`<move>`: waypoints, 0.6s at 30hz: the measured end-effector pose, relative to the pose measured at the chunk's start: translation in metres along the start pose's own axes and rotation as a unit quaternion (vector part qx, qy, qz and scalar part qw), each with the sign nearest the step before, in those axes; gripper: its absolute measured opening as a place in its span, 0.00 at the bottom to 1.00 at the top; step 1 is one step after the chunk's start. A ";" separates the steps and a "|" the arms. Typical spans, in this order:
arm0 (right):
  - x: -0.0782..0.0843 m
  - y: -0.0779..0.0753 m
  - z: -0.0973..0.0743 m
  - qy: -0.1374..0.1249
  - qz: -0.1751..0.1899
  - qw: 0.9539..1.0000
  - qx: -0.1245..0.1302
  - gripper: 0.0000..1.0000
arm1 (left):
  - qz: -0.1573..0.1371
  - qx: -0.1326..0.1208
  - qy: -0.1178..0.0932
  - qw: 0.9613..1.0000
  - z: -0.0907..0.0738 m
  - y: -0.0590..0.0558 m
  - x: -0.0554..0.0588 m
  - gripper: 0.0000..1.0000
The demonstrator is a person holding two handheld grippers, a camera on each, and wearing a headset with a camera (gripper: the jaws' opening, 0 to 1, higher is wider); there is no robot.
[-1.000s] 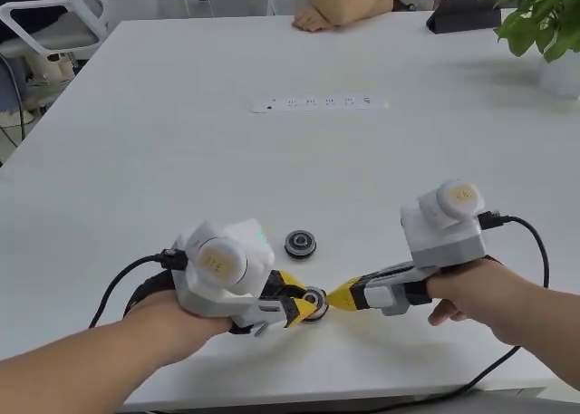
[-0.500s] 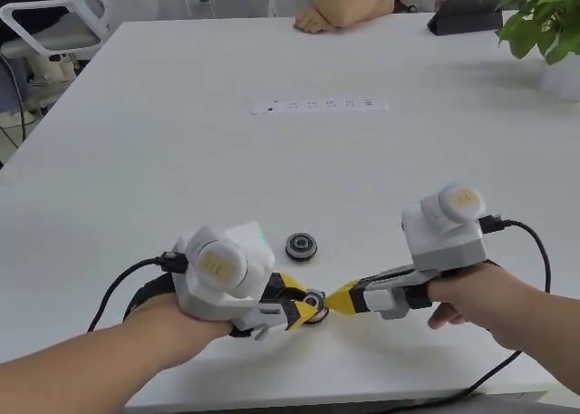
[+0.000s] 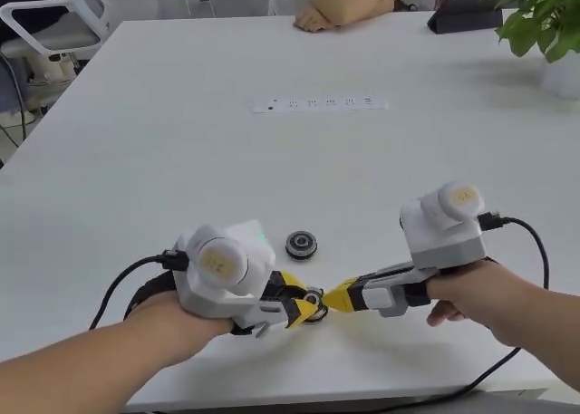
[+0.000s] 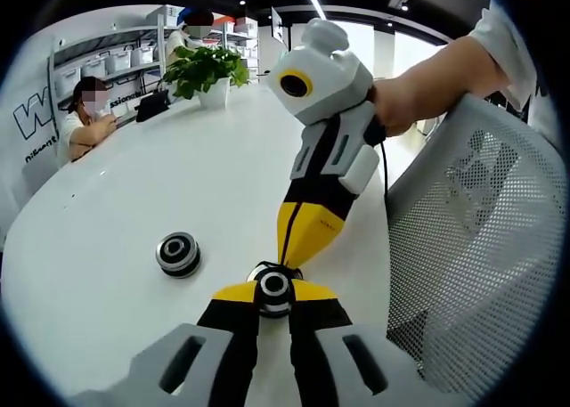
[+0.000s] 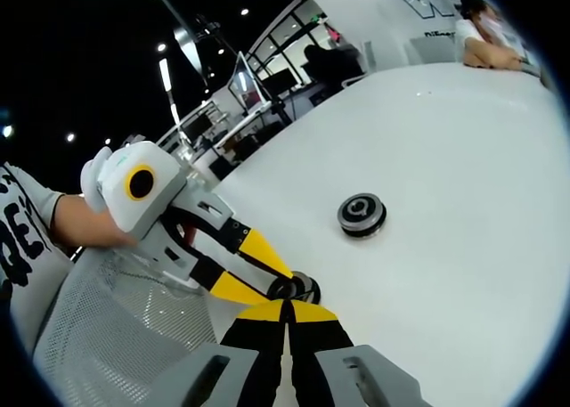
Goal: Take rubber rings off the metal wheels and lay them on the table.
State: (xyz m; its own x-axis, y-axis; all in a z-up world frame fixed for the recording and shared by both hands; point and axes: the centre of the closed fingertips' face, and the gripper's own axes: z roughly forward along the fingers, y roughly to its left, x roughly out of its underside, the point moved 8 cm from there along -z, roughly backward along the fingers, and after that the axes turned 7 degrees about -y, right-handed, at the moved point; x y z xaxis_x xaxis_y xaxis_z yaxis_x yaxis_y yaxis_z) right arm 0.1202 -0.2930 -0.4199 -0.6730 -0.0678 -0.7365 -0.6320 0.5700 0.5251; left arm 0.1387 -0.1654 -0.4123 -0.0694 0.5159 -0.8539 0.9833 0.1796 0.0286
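Observation:
My left gripper (image 3: 301, 307) (image 4: 272, 293) is shut on a small metal wheel (image 3: 314, 299) (image 4: 272, 285) (image 5: 298, 288) with a black rubber ring, held just above the table's near edge. My right gripper (image 3: 333, 297) (image 5: 285, 309) comes in from the right with its yellow tips closed on the edge of that wheel's rubber ring (image 4: 270, 268). A second wheel (image 3: 300, 245) (image 4: 178, 253) (image 5: 362, 214), with its ring on, lies flat on the white table (image 3: 181, 142) a little beyond the grippers.
A white power strip (image 3: 319, 103) lies mid-table. A person's folded arms (image 3: 340, 2) rest on the far edge, next to a dark object (image 3: 462, 11). A green plant (image 3: 539, 15) stands at the far right. A mesh chair (image 4: 472, 238) is behind my hands.
Almost nothing has changed. Both grippers have stayed on the held wheel, which has lifted very slightly.

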 end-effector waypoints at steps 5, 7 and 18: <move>-0.001 0.001 0.001 -0.001 -0.003 1.000 -0.006 0.00 | 0.000 0.001 0.000 1.000 0.000 0.000 0.000 0.07; -0.002 0.003 0.001 -0.009 -0.001 1.000 -0.012 0.00 | 0.001 0.002 0.000 1.000 0.000 0.000 0.000 0.07; -0.003 0.008 0.002 -0.014 0.004 0.999 -0.042 0.00 | 0.000 0.002 -0.002 1.000 0.002 -0.001 -0.001 0.07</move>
State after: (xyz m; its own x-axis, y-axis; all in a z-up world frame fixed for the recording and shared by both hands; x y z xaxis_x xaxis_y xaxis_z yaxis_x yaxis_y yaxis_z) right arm 0.1181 -0.2861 -0.4144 -0.6684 -0.0396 -0.7427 -0.6571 0.4992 0.5648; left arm 0.1383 -0.1671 -0.4127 -0.0684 0.5125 -0.8560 0.9839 0.1767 0.0272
